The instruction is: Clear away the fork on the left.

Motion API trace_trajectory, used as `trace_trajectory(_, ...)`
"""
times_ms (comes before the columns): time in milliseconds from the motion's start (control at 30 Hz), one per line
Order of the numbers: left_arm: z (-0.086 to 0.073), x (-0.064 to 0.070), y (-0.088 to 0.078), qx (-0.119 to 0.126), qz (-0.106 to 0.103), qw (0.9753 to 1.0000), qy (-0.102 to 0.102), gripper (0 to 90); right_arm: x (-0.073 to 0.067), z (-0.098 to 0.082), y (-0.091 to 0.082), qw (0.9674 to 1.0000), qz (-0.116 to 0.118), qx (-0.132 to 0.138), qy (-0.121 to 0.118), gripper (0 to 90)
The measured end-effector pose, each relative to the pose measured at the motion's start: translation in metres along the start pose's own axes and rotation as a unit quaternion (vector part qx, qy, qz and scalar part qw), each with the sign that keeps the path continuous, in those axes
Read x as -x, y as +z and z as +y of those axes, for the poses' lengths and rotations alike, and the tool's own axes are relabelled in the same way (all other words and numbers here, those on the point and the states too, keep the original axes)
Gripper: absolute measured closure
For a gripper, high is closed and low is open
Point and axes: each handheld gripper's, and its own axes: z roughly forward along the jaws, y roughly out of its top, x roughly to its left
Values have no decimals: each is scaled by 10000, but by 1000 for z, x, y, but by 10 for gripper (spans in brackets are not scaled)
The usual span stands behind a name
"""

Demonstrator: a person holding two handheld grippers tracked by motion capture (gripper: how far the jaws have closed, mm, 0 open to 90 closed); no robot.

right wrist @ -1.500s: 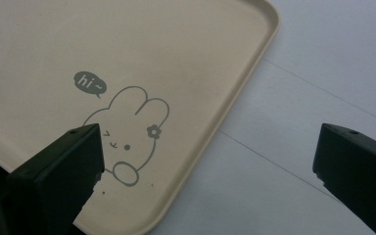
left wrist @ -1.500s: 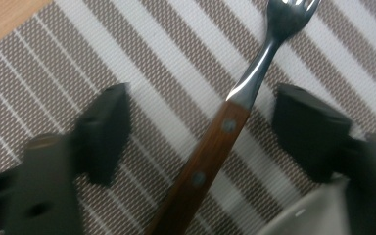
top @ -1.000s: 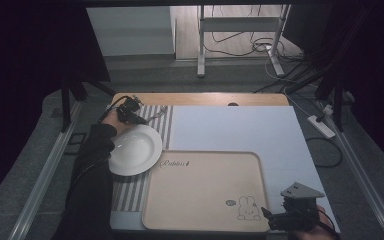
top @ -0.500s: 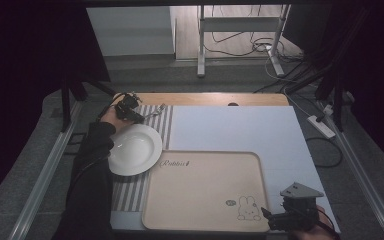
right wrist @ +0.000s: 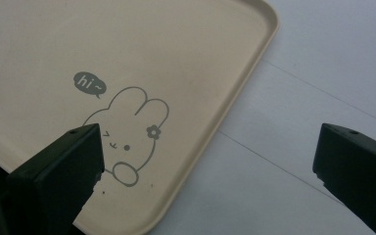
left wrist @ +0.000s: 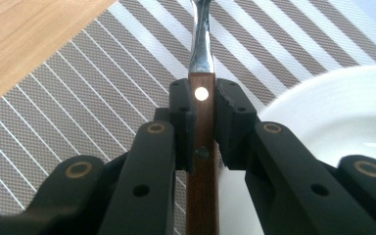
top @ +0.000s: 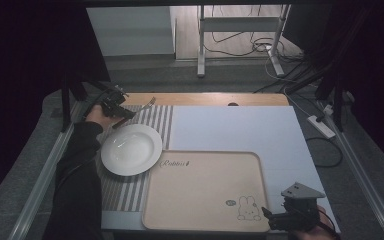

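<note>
High view: left tongs (top: 114, 102) sit at the desk's far left corner, clamped on a fork (top: 139, 111) by its wooden handle, the tines pointing right over the striped placemat (top: 156, 122). A white plate (top: 131, 149) lies just near of the fork on the same mat, its right rim close to the beige tray (top: 205, 192), which has a rabbit print at its near right corner. Nothing sits between fork and plate. The left forearm, in a dark sleeve, runs up the left desk edge, hand wrapped around the tongs' body. Right tongs (top: 294, 212) hang at the near right corner just beside the tray, grey plate on top. The desk (top: 240, 127) has a pale sheet over wood; dark room, cables and a stand's legs on the floor behind. Left gripper view: both pads press the brown handle (left wrist: 201, 147) just below the steel neck, fork running straight away from the camera, clear of the mat; plate rim (left wrist: 342, 107) on the right, bare wood at upper left. Right gripper view: jaws stand wide with nothing between them, left tip over the rabbit print (right wrist: 127, 132), right tip over the pale sheet, tray corner (right wrist: 235, 103) between.
</note>
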Motion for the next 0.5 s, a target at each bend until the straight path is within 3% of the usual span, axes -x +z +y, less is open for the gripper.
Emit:
trace_trajectory(233,-13,10,-8,59,-47,10000,38,781,0,0,-1,10000,-16,65,3,0)
trace_trajectory(500,-25,31,-18,215,-145,9996,74,781,-1,0,-2,9999,-6,104,-26,0)
